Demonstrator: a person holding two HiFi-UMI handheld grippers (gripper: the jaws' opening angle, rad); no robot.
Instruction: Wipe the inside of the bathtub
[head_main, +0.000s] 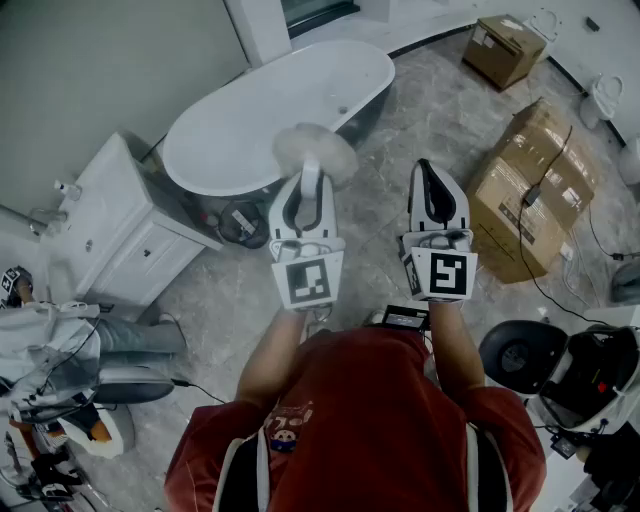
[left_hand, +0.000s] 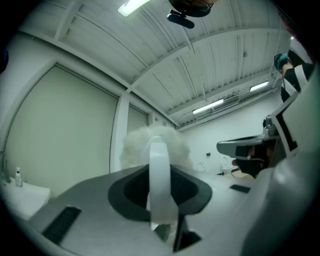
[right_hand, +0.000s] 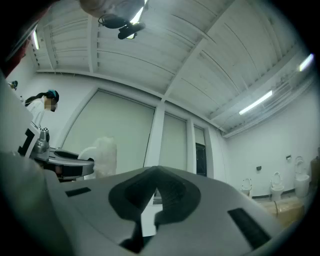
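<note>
While the bathtub (head_main: 250, 130) lies nearby, a fluffy white duster (head_main: 315, 150) is clamped by its handle in the left gripper (head_main: 308, 185). The right gripper (head_main: 432, 180) is closed on nothing.

Marble floor (head_main: 400, 150) (cardboard boxes (head_main: 535, 190) about)

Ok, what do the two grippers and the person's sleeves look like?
Both the left gripper and right gripper have white shells with black jaw linings, tapering to narrow tips. Each carries a white cube with a black square marker. The person wears a red short-sleeved shirt with white side stripes.
</note>
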